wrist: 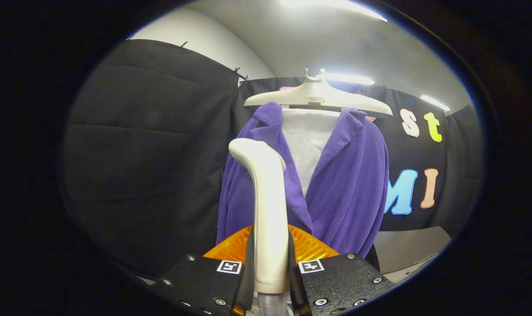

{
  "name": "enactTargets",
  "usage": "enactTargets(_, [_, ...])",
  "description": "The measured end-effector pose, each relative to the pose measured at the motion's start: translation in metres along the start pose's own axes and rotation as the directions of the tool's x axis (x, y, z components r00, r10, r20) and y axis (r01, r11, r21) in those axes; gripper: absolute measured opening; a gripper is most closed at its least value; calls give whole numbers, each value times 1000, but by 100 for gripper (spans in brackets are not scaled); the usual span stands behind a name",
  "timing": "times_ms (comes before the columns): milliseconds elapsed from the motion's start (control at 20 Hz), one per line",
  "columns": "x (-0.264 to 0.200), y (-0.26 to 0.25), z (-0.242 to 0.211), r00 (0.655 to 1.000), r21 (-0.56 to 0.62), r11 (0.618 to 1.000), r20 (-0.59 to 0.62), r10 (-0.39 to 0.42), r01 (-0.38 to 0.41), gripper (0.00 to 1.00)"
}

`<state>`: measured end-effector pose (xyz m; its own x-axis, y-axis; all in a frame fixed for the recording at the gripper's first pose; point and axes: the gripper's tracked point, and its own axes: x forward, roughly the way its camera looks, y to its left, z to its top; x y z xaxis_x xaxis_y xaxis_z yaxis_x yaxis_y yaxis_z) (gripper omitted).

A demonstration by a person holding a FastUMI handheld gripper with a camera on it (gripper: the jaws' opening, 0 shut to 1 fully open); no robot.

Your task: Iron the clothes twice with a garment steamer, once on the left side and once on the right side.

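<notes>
A purple ribbed jacket hangs over a white panel on a white hanger, straight ahead of me. My gripper is shut on the cream handle of the garment steamer, which stands upright between the fingers. The steamer's head curves forward at the top and sits in front of the jacket's left front, by the lapel. Whether the head touches the cloth I cannot tell.
Black cloth walls close the booth to the left and behind the jacket. A grey surface lies low at the right, beyond the jacket's hem. Bright ceiling lights shine above.
</notes>
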<state>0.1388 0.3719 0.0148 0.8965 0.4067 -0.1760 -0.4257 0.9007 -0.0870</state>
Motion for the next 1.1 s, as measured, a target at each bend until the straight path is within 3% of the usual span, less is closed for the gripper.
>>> enactTargets(550, [-20,15,-67,993,-31,999,-109,35,-39,32])
enactTargets(1100, [-30,25,-168,945,-18,995,-316,87,-98,33])
